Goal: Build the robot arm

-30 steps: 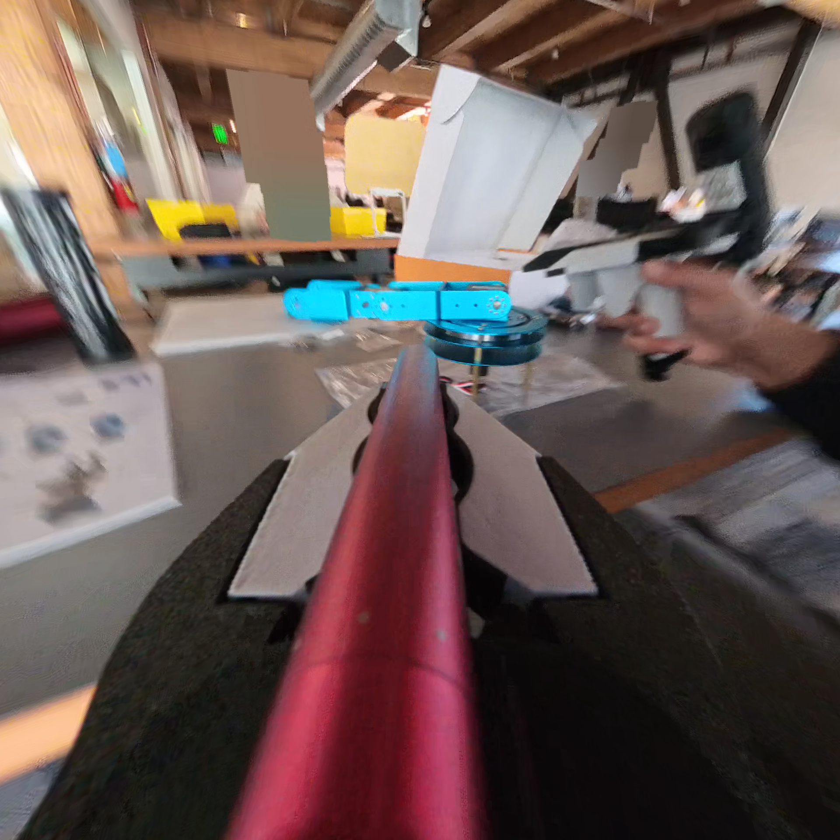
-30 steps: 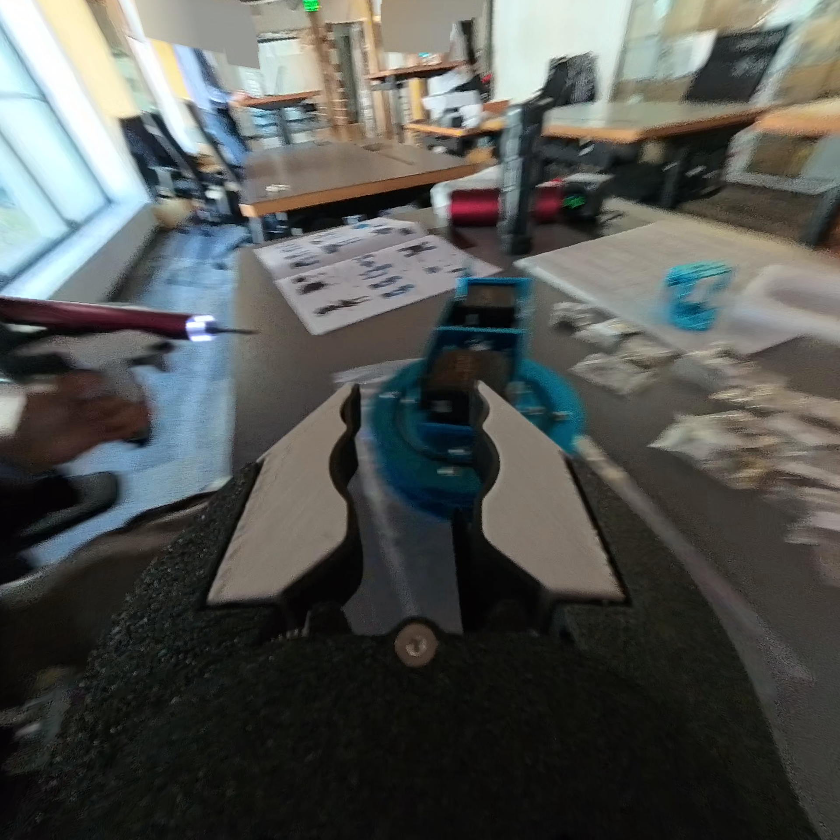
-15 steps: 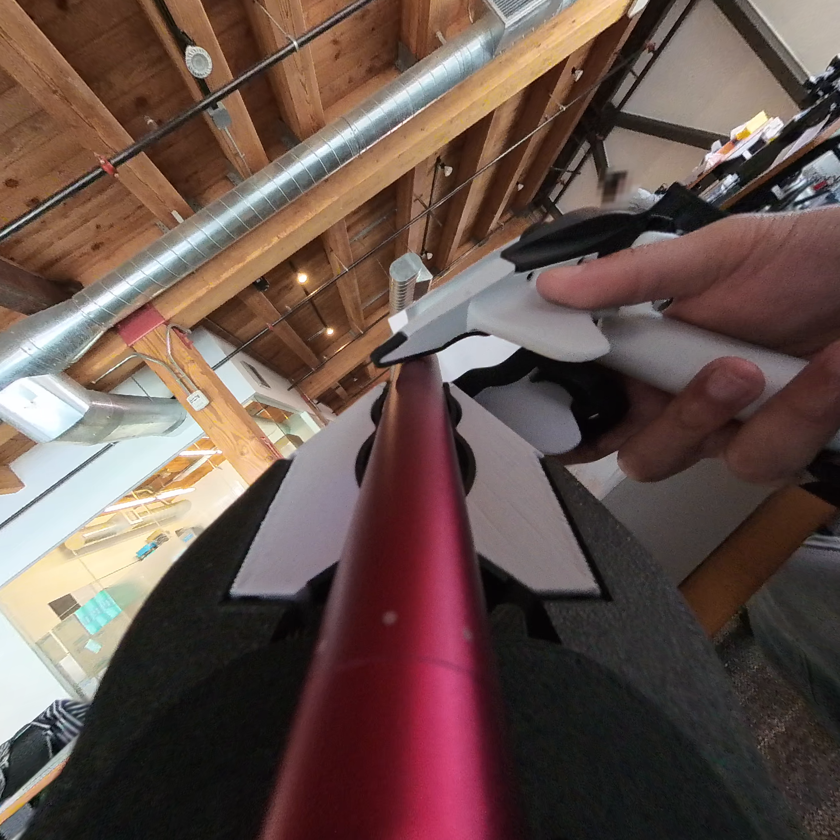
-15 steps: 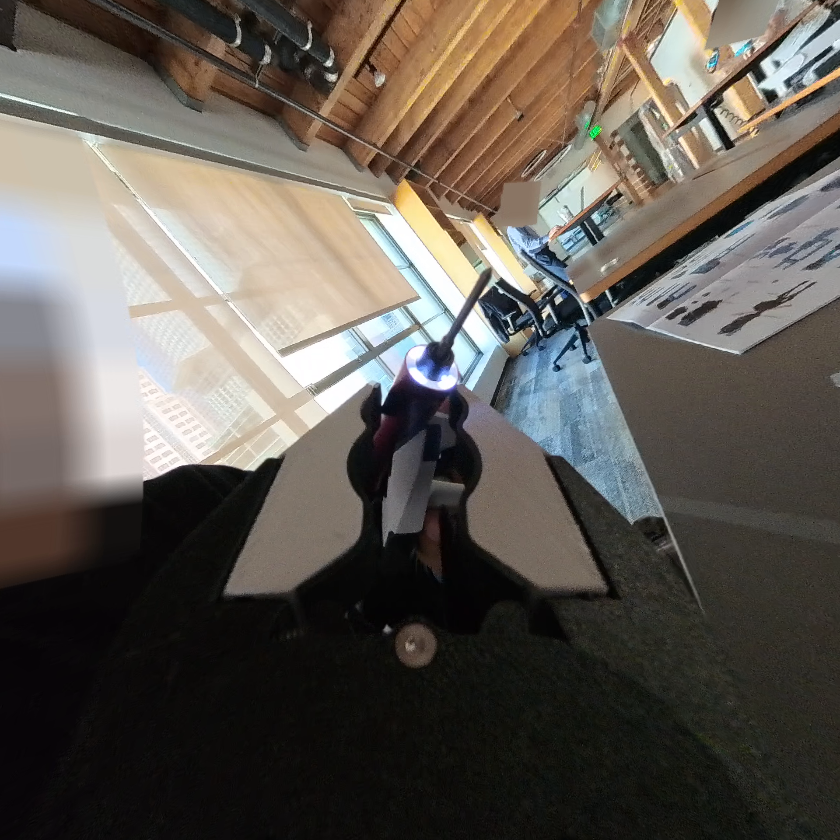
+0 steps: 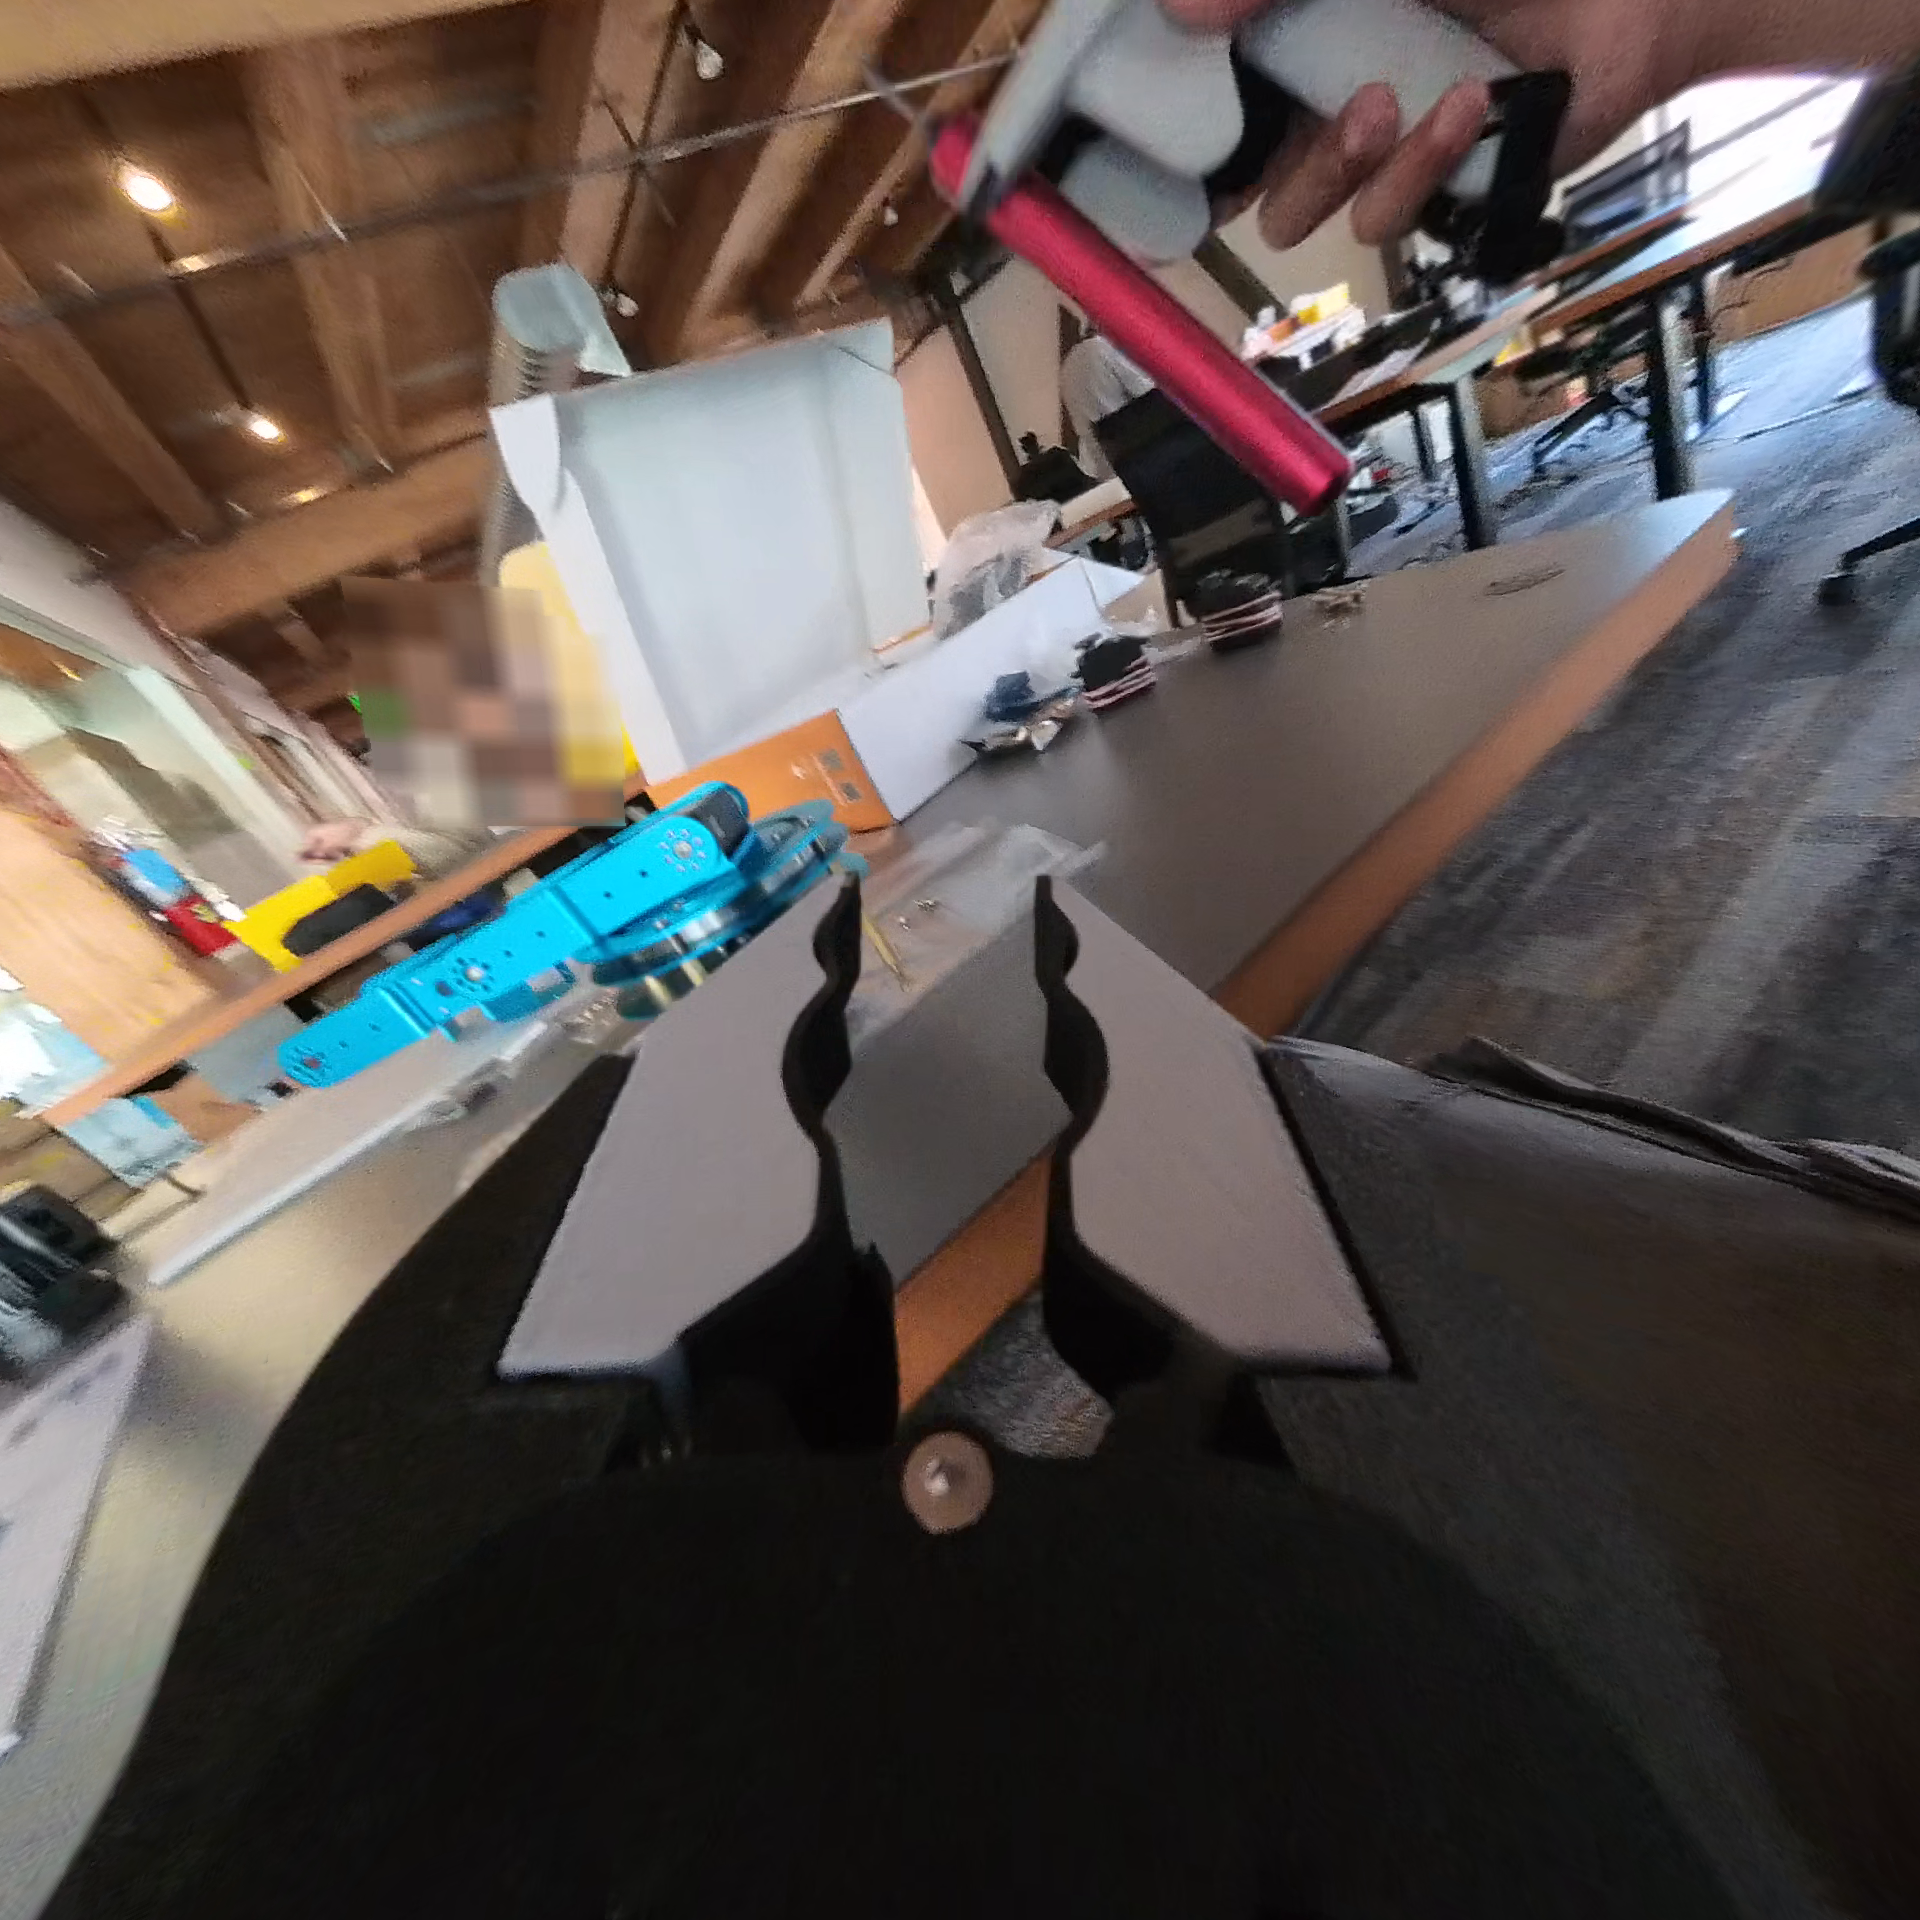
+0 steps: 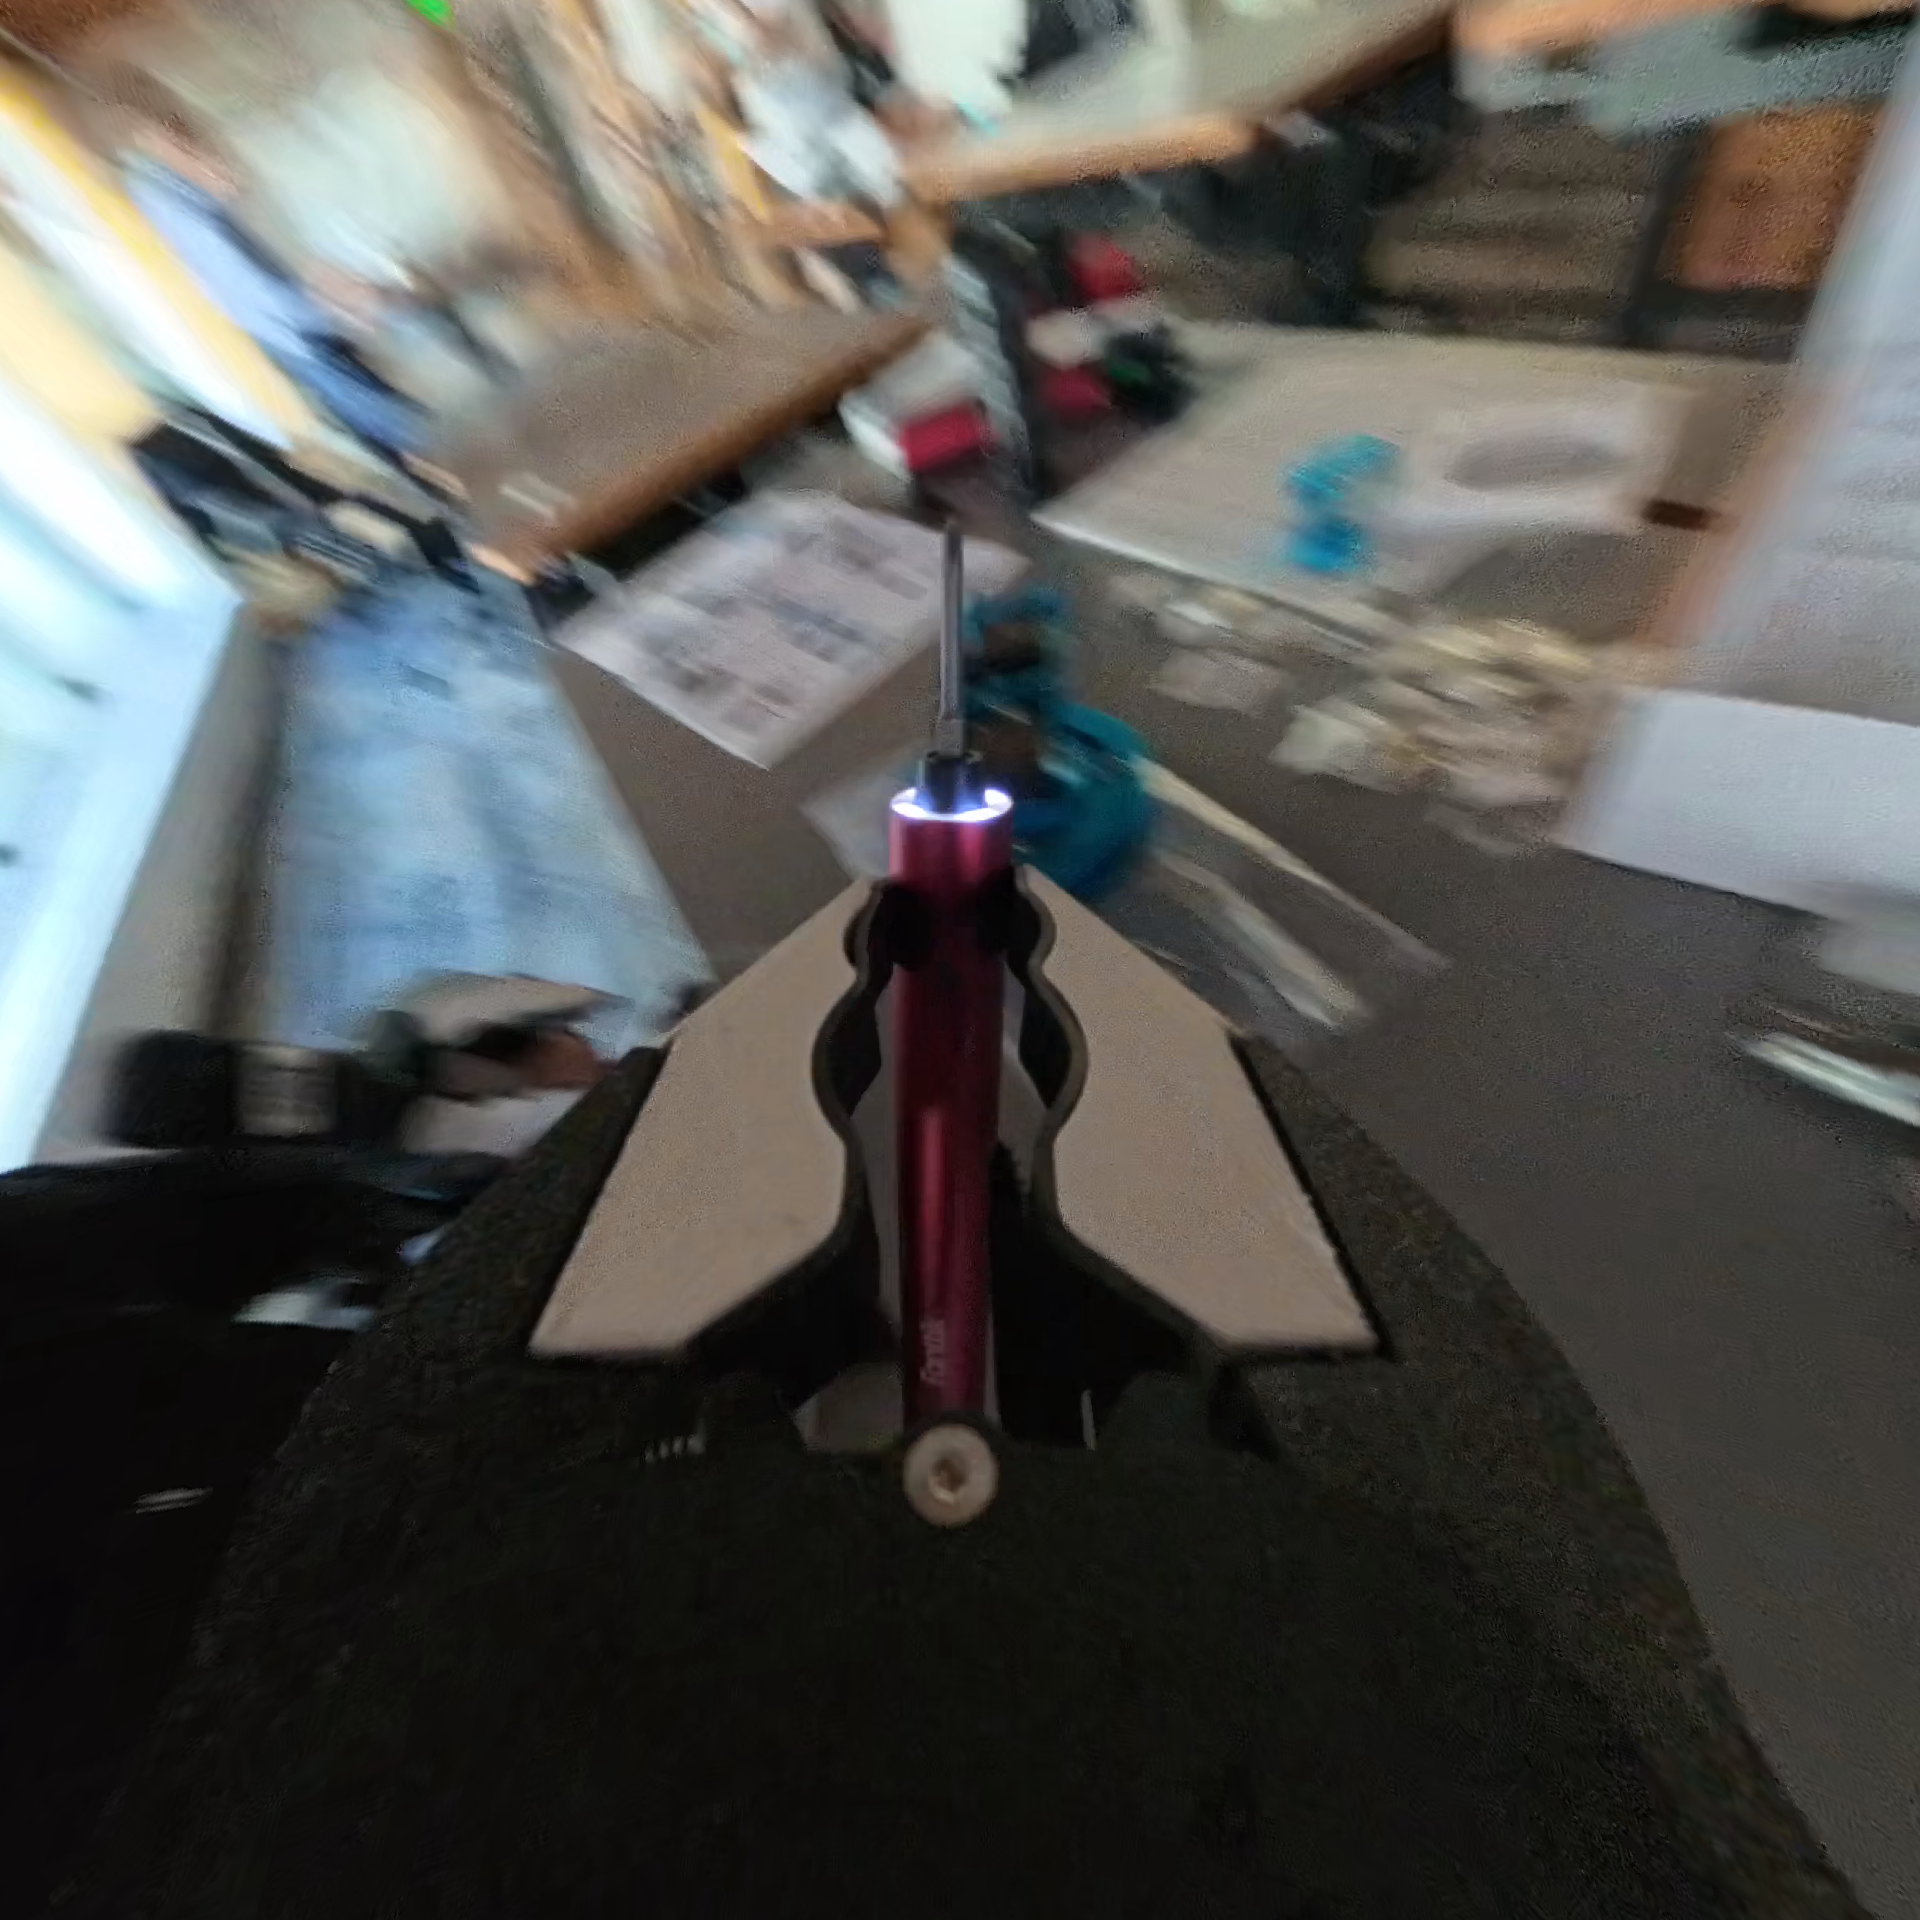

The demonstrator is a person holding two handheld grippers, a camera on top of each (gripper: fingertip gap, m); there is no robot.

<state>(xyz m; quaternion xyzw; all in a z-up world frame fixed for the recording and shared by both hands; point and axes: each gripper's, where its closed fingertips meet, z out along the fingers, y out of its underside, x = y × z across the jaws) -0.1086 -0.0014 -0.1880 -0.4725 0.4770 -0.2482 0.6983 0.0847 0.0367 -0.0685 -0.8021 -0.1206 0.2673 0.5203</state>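
Observation:
My left gripper (image 5: pixel 948 899) is open and empty, held above the near edge of the dark table (image 5: pixel 1351 727). My right gripper (image 6: pixel 948 894) is shut on a red electric screwdriver (image 6: pixel 948 1091), whose lit tip and thin bit point forward over the table. In the left wrist view the same screwdriver (image 5: pixel 1153 332) shows up high at the top right, held in the other gripper by a hand (image 5: pixel 1558 73). A blue robot arm (image 5: pixel 582 925) on a round base lies on the table, left of my left gripper. It shows blurred in the right wrist view (image 6: pixel 1070 769) beyond the bit.
An open white and orange box (image 5: pixel 748 613) stands behind the blue arm. Small black servo parts (image 5: pixel 1122 675) and plastic bags lie farther back. Printed sheets (image 6: pixel 779 623) lie on the table. Carpet floor (image 5: pixel 1662 883) lies right of the table's orange edge. The right wrist view is motion-blurred. My hands' fingertips stand some 25 cm from each other.
The red screwdriver has passed from my left gripper to my right one. My left gripper has opened and tilted down toward the table. The right gripper has swung toward the blue arm.

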